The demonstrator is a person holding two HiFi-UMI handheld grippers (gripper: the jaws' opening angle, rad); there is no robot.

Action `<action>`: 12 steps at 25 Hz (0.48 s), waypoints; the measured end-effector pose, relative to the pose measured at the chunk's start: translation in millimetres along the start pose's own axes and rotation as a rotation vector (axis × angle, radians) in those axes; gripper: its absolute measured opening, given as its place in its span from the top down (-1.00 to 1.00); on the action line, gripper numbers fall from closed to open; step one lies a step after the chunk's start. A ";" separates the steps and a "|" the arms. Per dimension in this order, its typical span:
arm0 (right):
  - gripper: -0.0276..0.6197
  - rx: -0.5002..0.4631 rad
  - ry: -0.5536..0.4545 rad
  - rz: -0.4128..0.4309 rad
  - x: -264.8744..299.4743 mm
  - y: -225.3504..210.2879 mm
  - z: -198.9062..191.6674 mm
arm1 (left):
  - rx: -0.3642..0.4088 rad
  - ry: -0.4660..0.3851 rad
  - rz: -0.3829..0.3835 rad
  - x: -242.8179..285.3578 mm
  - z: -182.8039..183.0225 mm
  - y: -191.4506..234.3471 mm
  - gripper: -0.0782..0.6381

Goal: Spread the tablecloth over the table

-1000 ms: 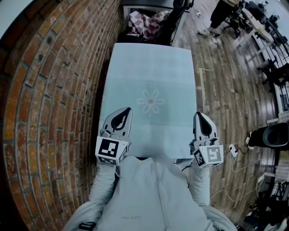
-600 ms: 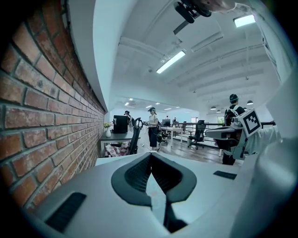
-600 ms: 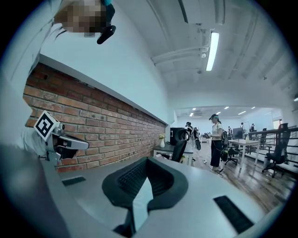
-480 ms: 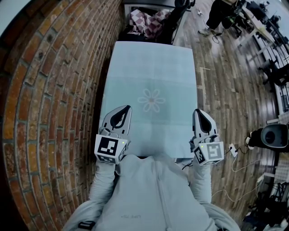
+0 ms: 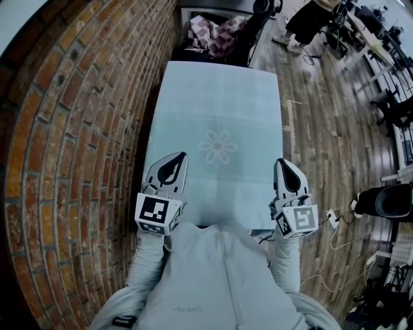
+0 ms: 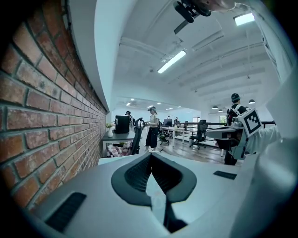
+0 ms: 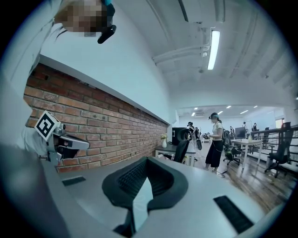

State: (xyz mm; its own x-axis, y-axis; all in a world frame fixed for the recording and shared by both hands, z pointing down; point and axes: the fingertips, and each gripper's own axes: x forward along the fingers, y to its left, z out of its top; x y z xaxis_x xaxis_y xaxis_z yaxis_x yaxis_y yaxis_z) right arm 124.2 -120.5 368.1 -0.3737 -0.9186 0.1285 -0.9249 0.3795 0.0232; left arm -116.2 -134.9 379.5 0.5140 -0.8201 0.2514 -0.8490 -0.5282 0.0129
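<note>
A pale tablecloth [image 5: 219, 103] with a flower motif [image 5: 217, 146] lies flat along the narrow table, which it hides completely. My left gripper [image 5: 182, 157] sits at the cloth's near left side and my right gripper [image 5: 282, 163] at its near right edge. Both point away from me, almost level. In the left gripper view the jaws meet at the left gripper's tips [image 6: 150, 157] with a pale strip of cloth [image 6: 156, 204] pinched behind them. The right gripper [image 7: 147, 160] shows the same, with a strip of cloth [image 7: 139, 200] between its pads.
A brick wall [image 5: 77, 129] runs close along the table's left side. A checked fabric bundle [image 5: 216, 32] and a dark chair stand past the far end. On the right are wooden floor, cables [image 5: 335, 219], a black round object [image 5: 387, 200] and a person [image 5: 310, 19].
Both grippers and the cloth stay where they were. Only the person at the far right has shifted a little.
</note>
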 end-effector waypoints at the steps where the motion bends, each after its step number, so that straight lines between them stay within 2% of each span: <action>1: 0.85 0.000 0.000 -0.001 0.7 0.1 0.2 | 0.000 0.000 0.000 0.3 0.1 0.7 0.71; 12: 0.85 -0.012 0.004 -0.004 -1.4 2.0 -0.7 | -0.004 0.001 0.001 0.4 -2.1 1.0 0.71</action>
State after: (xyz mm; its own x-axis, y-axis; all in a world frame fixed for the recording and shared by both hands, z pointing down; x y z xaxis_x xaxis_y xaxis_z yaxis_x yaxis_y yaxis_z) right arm 122.9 -118.4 368.6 -0.3700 -0.9196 0.1323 -0.9254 0.3774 0.0351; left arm -117.1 -135.3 381.7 0.5130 -0.8206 0.2520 -0.8501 -0.5264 0.0166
